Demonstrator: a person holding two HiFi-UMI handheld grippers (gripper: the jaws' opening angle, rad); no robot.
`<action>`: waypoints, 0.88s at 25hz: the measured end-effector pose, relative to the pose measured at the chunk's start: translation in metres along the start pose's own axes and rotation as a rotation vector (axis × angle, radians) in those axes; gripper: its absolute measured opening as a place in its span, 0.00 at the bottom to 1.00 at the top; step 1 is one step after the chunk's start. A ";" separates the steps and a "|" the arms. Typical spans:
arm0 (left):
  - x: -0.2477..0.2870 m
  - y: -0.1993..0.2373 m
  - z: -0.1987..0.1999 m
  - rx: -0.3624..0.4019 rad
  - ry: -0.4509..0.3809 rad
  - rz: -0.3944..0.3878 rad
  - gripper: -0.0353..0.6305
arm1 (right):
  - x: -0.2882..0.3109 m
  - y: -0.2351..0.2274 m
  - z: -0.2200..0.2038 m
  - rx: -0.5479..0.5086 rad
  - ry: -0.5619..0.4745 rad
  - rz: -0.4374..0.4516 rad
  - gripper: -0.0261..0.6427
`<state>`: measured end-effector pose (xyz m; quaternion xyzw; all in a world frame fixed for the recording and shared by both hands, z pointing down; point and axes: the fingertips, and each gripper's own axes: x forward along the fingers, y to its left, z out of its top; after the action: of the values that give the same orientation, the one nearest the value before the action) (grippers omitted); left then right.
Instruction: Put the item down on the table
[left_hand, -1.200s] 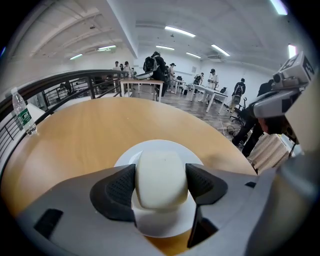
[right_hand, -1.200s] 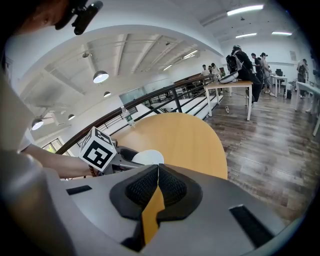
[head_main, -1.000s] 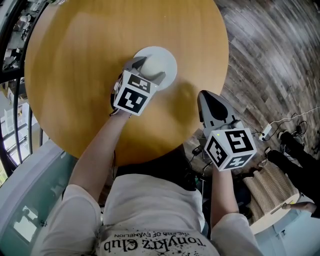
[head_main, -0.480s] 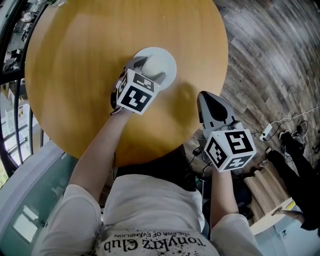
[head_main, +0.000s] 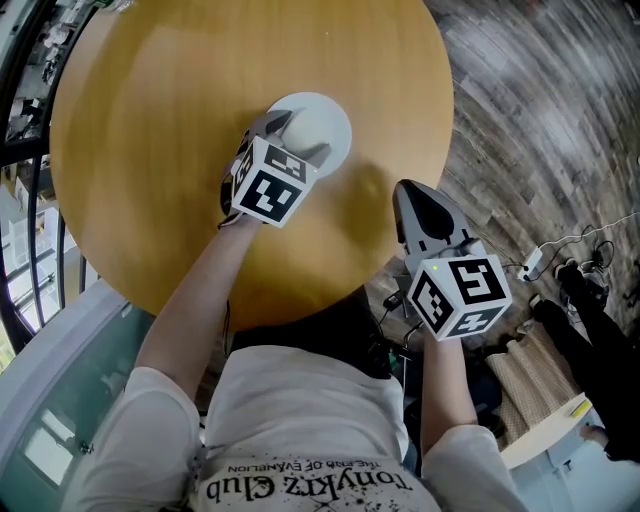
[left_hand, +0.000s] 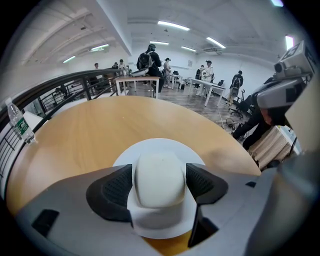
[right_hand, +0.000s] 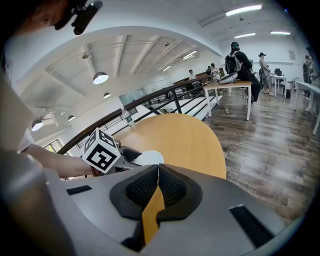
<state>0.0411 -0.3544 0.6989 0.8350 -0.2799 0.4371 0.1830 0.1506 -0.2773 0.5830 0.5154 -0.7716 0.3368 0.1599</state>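
Upper middle of the head view, the left hand-held gripper (head_main: 298, 138) has barely shifted and still clasps the dome of the white brimmed item (head_main: 332, 118) low on the round tabletop (head_main: 150, 130), so release looks next; the right hand-held gripper (head_main: 412, 195), lower right, is closed on nothing

Light: bright, even, from ceiling strip lights (left_hand: 173, 25).
Shadows: soft, faint patches on the table (head_main: 375, 188).
Edges: both gripper views bend strongly, with dark corners.
Focus: sharp throughout.
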 end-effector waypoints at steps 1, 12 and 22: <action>-0.001 -0.001 0.002 -0.003 -0.004 0.001 0.55 | 0.000 -0.001 0.001 -0.001 0.001 0.001 0.08; -0.051 -0.002 0.012 -0.041 -0.062 0.013 0.55 | -0.014 0.018 0.018 -0.039 -0.015 0.021 0.08; -0.123 -0.005 0.008 -0.045 -0.128 0.045 0.55 | -0.045 0.056 0.032 -0.088 -0.044 0.046 0.08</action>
<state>-0.0071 -0.3171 0.5921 0.8505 -0.3196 0.3803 0.1732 0.1225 -0.2551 0.5131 0.4973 -0.8006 0.2949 0.1575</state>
